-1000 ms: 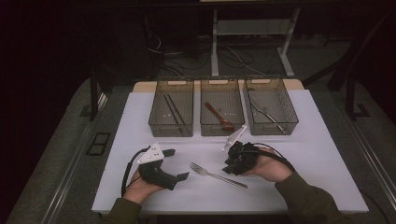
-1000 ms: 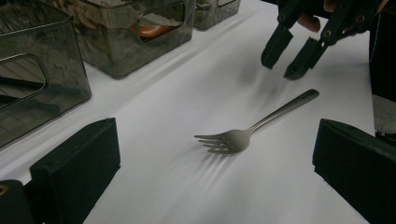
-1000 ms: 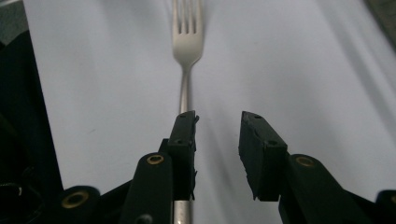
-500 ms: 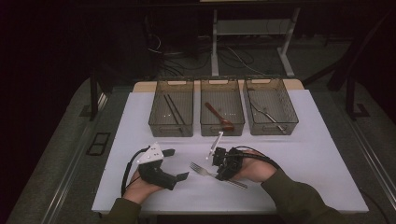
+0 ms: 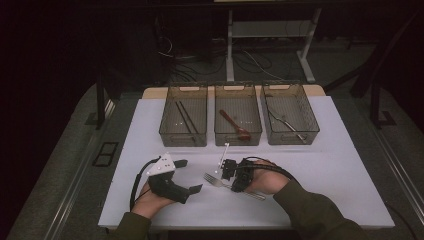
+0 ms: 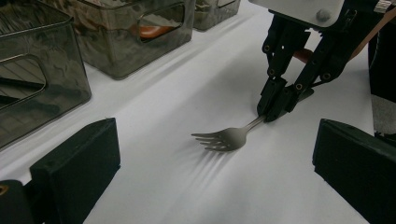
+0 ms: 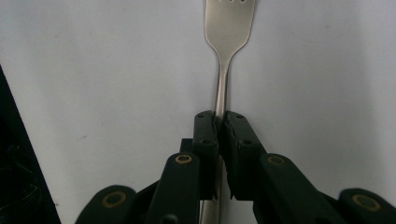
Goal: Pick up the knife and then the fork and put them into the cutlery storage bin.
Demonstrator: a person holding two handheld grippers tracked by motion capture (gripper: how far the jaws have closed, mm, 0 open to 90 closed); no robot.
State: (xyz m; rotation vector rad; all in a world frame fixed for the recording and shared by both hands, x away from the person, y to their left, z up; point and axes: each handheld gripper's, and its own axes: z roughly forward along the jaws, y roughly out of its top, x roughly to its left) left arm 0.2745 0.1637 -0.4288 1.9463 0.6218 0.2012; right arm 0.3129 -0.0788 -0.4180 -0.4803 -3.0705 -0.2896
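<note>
A metal fork point(image 5: 216, 180) lies flat on the white table point(image 5: 320, 175), tines to the left. My right gripper point(image 5: 234, 186) points down at its handle. Its jaws have just been closing and now pinch the thin handle point(image 7: 220, 100) just behind the fork's head point(image 7: 229, 28). In the left gripper view the same grip shows at the right gripper's tips point(image 6: 275, 111), with the fork point(image 6: 224, 138) still resting on the table. My left gripper point(image 5: 189, 175) lies on the table left of the fork, open, with nothing between its fingers point(image 6: 79, 158).
Three smoky clear bins stand in a row at the table's far side. The left bin point(image 5: 165, 127) holds dark chopsticks, the middle bin point(image 5: 238, 139) a wooden spoon, the right bin point(image 5: 312, 125) metal cutlery. Bare table lies right of my right hand.
My right gripper has moved left, from beside the fork to over its handle, and its jaws have shut on the handle. The left gripper has stayed where it was.
</note>
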